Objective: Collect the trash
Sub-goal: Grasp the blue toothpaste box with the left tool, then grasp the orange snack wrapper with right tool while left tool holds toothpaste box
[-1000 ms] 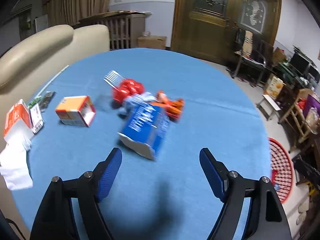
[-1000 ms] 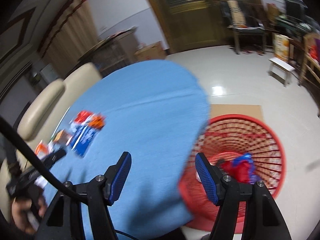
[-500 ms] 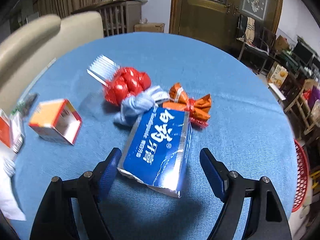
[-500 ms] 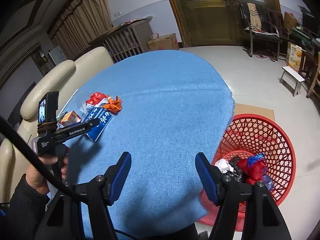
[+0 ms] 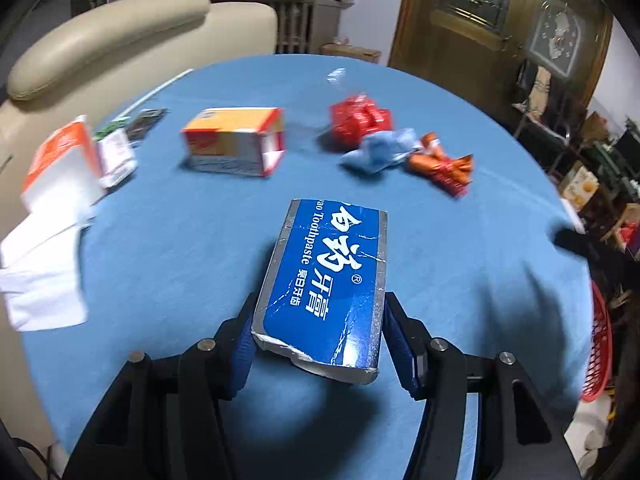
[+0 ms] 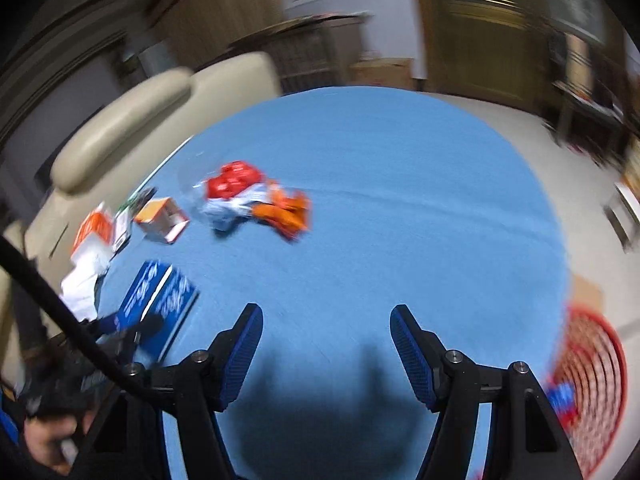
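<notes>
My left gripper (image 5: 318, 338) is shut on a blue toothpaste box (image 5: 326, 284) and holds it a little above the blue table (image 5: 172, 240). The box also shows in the right wrist view (image 6: 160, 304). Beyond it lie an orange and white carton (image 5: 234, 140), a red wrapper (image 5: 360, 120), a blue crumpled wrapper (image 5: 380, 150) and an orange wrapper (image 5: 442, 166). My right gripper (image 6: 326, 338) is open and empty over the table's near part. The red trash basket (image 6: 588, 380) stands on the floor at the right.
An orange and white pack (image 5: 60, 164), small leaflets (image 5: 118, 152) and white tissue (image 5: 40, 272) lie at the table's left edge. A beige sofa (image 5: 104, 36) stands behind the table. The basket rim shows at the far right in the left wrist view (image 5: 600, 344).
My left gripper has closed on the toothpaste box and lifted it back from the other wrappers. My right gripper has swung left from the basket to over the table.
</notes>
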A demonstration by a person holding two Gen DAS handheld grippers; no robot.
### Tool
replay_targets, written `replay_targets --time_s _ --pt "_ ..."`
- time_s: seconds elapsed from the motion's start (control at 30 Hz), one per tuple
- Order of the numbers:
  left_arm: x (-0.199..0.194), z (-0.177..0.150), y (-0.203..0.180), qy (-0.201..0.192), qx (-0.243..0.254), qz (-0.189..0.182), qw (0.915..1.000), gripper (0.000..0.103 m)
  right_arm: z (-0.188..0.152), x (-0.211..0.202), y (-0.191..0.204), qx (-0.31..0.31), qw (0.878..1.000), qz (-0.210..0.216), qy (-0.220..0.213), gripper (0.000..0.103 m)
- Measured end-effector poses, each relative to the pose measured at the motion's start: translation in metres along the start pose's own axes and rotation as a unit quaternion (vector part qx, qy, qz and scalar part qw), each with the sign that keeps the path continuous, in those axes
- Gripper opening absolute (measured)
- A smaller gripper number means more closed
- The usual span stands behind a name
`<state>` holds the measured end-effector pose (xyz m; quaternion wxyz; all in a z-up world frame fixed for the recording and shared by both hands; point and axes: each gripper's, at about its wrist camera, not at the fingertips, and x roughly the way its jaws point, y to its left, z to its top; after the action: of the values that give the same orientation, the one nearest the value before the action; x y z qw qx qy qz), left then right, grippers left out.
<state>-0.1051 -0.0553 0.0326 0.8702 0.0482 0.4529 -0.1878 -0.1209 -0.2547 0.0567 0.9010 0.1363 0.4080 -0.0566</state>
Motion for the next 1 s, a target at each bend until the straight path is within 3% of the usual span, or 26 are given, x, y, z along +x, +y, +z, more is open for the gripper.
replay_targets --time_s 0.1,0.2,0.4,0.43,0.47,0.57,1.0 --pt "-0.008 -0.005 0.013 -0.004 -0.005 0.01 0.9999 0.06 0.032 0.046 0.026 -0.066 0.997 0.017 0.019 0.07" --pt "-0.014 -0.007 0.021 -0.006 -0.007 0.017 0.9998 0.06 0.053 0.082 0.041 -0.102 0.994 0.005 0.029 0.07" --pt "-0.006 -0.001 0.016 -0.002 -0.004 0.015 0.9999 0.06 0.072 0.13 0.046 -0.117 0.991 -0.012 0.059 0.067" --pt "-0.005 -0.001 0.014 -0.002 -0.003 0.014 0.9999 0.06 0.072 0.133 0.048 -0.123 0.99 -0.012 0.062 0.061" --pt "-0.005 -0.001 0.012 -0.002 -0.001 0.014 0.9999 0.06 0.07 0.136 0.049 -0.131 0.989 -0.017 0.068 0.037" --pt "-0.009 0.0 0.008 -0.007 0.002 0.016 0.9999 0.06 0.065 0.134 0.051 -0.13 0.989 -0.016 0.072 0.03" --pt "-0.051 -0.001 -0.022 -0.051 0.019 0.024 0.9982 0.06 0.009 0.054 0.039 -0.061 0.997 0.023 0.032 0.03"
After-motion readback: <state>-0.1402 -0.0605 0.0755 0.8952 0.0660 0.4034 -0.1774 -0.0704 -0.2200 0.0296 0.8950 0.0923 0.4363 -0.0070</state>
